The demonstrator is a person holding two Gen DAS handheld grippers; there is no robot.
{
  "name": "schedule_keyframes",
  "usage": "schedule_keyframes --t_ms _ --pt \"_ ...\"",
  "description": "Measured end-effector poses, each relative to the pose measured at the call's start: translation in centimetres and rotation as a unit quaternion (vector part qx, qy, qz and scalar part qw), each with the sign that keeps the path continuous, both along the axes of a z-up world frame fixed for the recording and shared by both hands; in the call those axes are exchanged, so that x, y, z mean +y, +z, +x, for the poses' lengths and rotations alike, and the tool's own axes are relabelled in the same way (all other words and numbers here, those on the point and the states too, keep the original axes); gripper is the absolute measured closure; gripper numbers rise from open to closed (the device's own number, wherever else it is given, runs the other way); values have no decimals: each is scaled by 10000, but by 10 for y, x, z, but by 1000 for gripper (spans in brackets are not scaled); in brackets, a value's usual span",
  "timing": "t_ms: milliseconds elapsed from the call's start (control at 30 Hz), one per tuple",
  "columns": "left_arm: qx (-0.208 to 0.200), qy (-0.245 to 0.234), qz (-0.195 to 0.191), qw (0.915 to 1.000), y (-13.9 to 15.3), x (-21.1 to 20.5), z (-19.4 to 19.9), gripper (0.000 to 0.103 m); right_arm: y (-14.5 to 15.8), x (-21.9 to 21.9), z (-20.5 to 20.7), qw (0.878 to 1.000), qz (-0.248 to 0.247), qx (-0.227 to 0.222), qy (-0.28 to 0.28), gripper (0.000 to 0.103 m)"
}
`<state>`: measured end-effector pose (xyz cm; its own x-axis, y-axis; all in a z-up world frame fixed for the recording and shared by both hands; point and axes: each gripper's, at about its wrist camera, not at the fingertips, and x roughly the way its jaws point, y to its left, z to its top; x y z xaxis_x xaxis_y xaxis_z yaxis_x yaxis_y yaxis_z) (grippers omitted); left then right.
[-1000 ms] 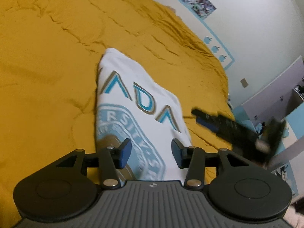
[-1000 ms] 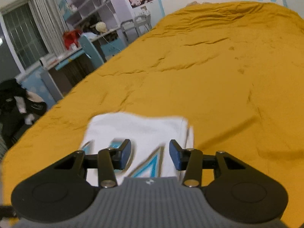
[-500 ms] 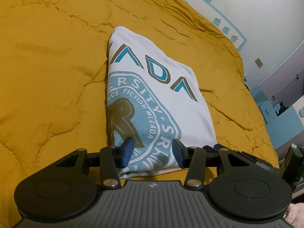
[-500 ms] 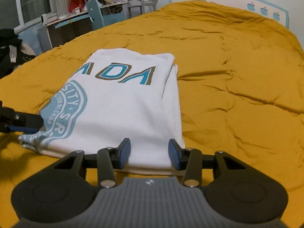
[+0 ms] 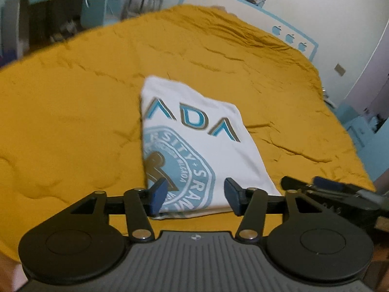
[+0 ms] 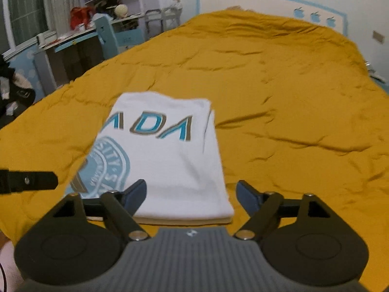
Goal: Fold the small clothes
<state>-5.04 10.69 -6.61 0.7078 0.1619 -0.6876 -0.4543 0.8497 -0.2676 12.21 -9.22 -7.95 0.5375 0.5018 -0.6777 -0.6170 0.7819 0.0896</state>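
Observation:
A white T-shirt (image 5: 194, 143) with a blue and brown print lies folded into a flat rectangle on the mustard yellow bedspread (image 5: 73, 112). It also shows in the right wrist view (image 6: 167, 155). My left gripper (image 5: 194, 194) is open and empty, above the shirt's near edge. My right gripper (image 6: 192, 192) is open wide and empty, above the shirt's near right corner. The right gripper's fingers (image 5: 325, 185) show at the right of the left wrist view. The left gripper's finger (image 6: 29, 182) reaches in from the left of the right wrist view.
The bedspread (image 6: 291, 97) stretches far beyond the shirt to the headboard wall (image 6: 267, 2). A desk with a blue chair (image 6: 109, 34) and shelves stands past the bed's left side. Dark clothes (image 6: 14, 92) lie at the far left.
Both grippers have pulled back from the folded shirt, so it looks smaller and farther off. The right gripper's jaws have opened wider. The shirt has not moved.

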Motion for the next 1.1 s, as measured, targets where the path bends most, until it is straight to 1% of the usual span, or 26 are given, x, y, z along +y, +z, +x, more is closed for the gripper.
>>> schedule_keyframes --t_ms 67,167,267,400,500,700,1100 --pt "95 125 201 9997 12 -8 -5 27 13 -2 -10 9999 -47 -24 -141 21" --pt "287 217 375 9987 24 -17 -10 26 29 -6 -26 9996 -88 -62 -264 21" --pt "395 224 369 9983 28 -24 -13 23 40 -9 -40 9993 -173 -111 -327 21" --pt "480 207 378 9979 31 -34 -16 23 49 -14 -52 9992 -203 -11 -355 21" --pt "457 190 330 9982 32 -36 -18 23 51 -16 -59 9991 -275 -39 -329 21" --pt "556 255 389 9974 31 -41 -18 23 53 -18 -69 9991 -295 -61 -286 21" --pt "715 219 296 9968 25 -40 -10 23 52 -18 -66 9991 -325 2 -272 21"
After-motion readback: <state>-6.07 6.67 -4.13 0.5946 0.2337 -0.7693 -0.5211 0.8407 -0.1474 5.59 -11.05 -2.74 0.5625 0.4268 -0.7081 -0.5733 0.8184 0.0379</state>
